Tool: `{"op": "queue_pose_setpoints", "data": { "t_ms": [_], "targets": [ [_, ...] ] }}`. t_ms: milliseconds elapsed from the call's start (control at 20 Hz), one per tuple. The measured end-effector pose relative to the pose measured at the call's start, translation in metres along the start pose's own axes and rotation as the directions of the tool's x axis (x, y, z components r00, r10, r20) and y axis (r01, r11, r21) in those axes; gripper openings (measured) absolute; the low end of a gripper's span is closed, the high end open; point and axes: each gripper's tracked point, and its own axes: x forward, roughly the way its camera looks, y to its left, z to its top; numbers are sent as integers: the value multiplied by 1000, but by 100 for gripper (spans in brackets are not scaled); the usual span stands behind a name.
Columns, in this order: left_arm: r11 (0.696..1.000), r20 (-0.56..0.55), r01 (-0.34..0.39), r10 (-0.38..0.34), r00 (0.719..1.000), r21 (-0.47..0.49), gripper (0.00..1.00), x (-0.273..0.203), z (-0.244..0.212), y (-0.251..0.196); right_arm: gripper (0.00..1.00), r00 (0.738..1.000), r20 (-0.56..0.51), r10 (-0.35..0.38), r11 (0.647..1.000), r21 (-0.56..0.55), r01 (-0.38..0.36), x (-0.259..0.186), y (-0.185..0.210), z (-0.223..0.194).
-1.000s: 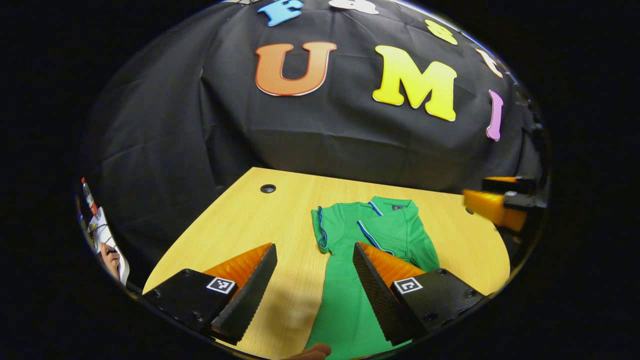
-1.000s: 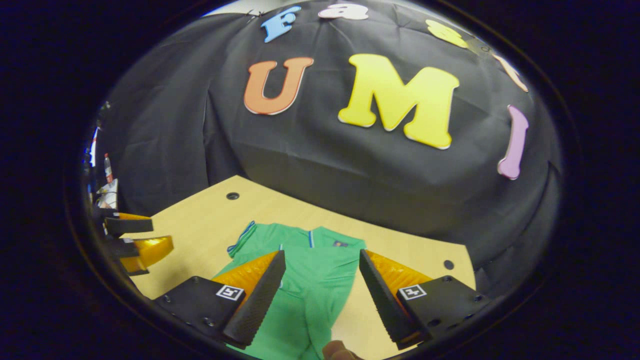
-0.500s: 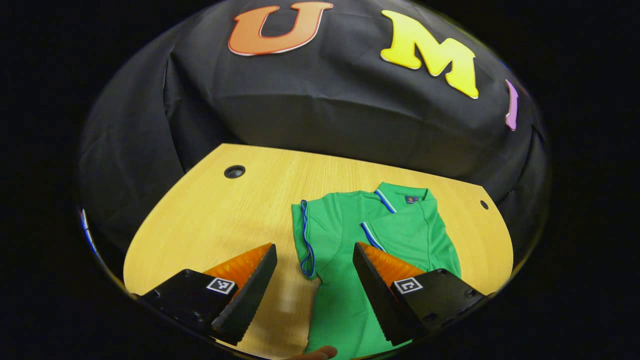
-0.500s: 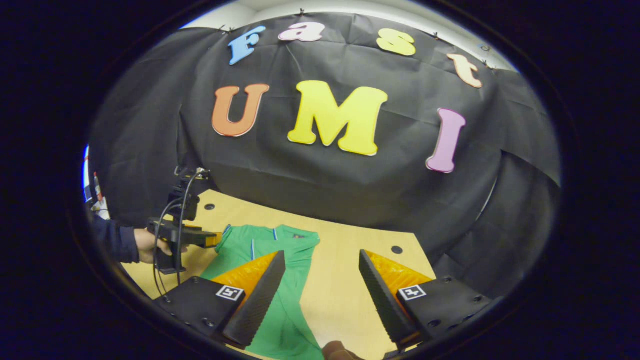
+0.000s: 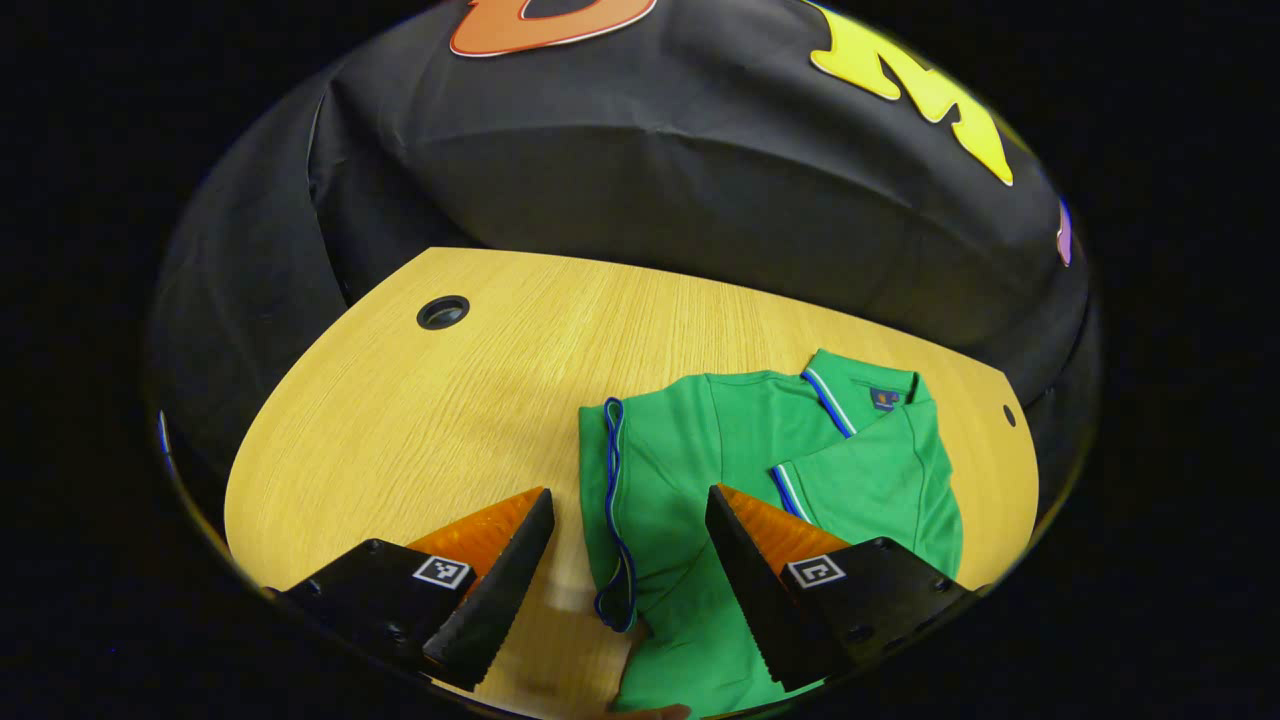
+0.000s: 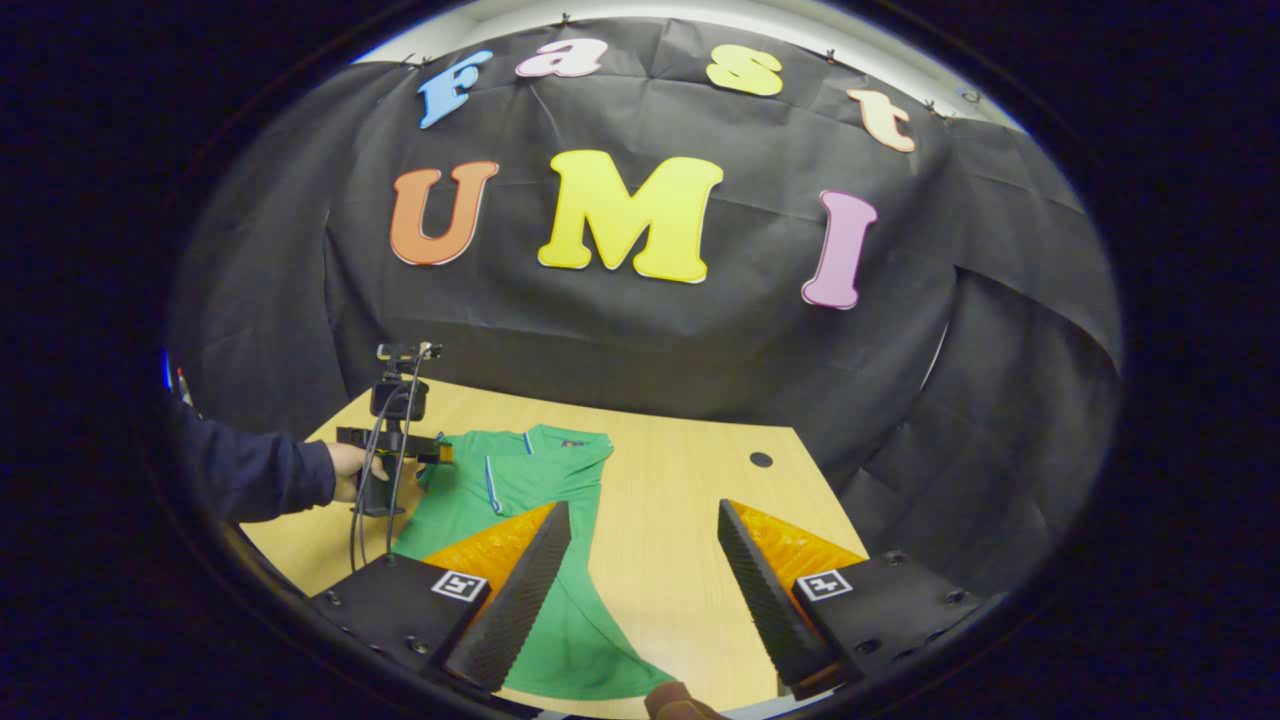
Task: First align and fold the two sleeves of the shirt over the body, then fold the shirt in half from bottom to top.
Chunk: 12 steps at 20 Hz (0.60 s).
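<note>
shirt (image 5: 720,480): green, lies flat on the wooden table (image 5: 420,420), one sleeve folded over the body | my left gripper (image 5: 630,560): jaws wide, above the other sleeve edge, holding nothing | my right gripper (image 6: 645,575): jaws wide, empty, over the shirt's lower part

Left hand-held gripper (image 5: 628,560) and right hand-held gripper (image 6: 642,575), jaws apart.

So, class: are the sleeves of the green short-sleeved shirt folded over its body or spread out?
One sleeve is folded across the green shirt; the other sleeve lies spread beside the body.
</note>
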Motion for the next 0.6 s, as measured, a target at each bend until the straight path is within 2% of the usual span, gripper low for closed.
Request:
{"op": "queue_pose_setpoints", "data": {
  "t_ms": [100,150,200,250,400,450,500,600],
  "targets": [
    [1000,-26,2,-2,1000,-5,99,3,-6,-3,96,1000,-5,-10,1000,13,10,0,-2,-2],
    [1000,-44,-2,1,999,-18,88,4,-9,-3,96,1000,-5,-13,1000,13,13,-2,-4,-3],
    [999,-61,-9,7,998,-33,83,5,-12,-1,96,1000,-5,-19,1000,13,19,-1,-7,-4],
    [999,-73,-24,21,997,-41,72,5,-13,1,95,1000,-5,-22,1000,14,22,-1,-8,-5],
    [999,-52,-42,42,998,-1,61,7,-3,5,96,1000,-11,-28,999,20,29,1,-14,-8],
    [998,-50,-48,49,998,27,65,9,-1,7,95,1000,-13,-29,999,23,29,1,-15,-8],
    [997,-50,-55,58,997,51,49,10,1,9,95,1000,-15,-27,999,25,28,3,-15,-8],
    [996,-92,-54,61,994,74,44,14,-6,8,95,1000,-16,-24,999,20,25,4,-16,-8]
  ]
}}
